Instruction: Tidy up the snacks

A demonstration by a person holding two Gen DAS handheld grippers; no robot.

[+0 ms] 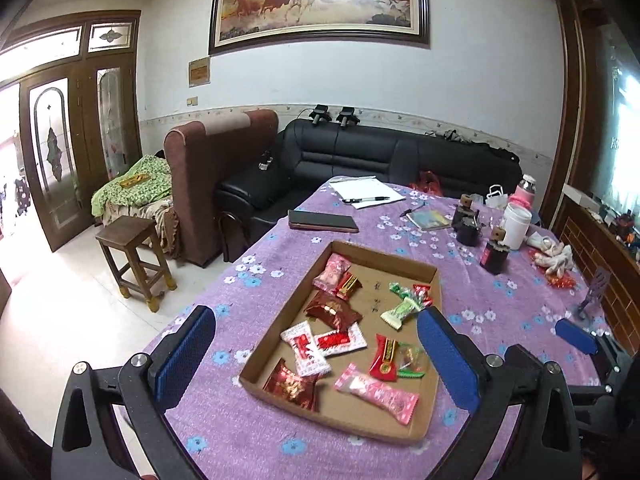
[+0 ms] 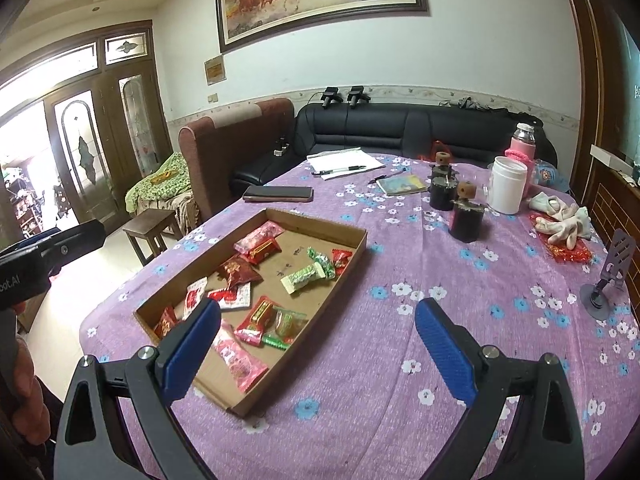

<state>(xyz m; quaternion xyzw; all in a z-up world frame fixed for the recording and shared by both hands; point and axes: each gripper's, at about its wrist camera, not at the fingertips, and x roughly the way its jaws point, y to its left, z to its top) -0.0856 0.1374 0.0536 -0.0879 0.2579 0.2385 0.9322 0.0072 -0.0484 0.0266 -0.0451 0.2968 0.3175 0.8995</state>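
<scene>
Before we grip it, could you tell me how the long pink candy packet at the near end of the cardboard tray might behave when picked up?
The pink candy packet looks small and thin, so probably light. Its glossy wrapper may slip between the pads and crinkle rather than stay stiff. Lying flat on the cardboard tray, it seems unlikely to roll.

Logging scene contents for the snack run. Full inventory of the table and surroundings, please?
cardboard tray: 1, brown, table centre
snacks: about a dozen, red, pink, white, green wrappers, all inside tray
tablecloth: 1, purple with flowers, covers table
phone: 1, dark, beyond tray
paper with pen: 1, white, far edge
booklet: 1, yellowish, far side
dark jars: 3, black, right of tray
white cup: 1, near jars
pink bottle: 1, behind cup
gloves: pale, right edge
phone stand: 1, grey, right edge
sofa: 1, black, behind table
stool: 1, wooden, floor
left gripper: open, over tray
right gripper: open, empty
</scene>
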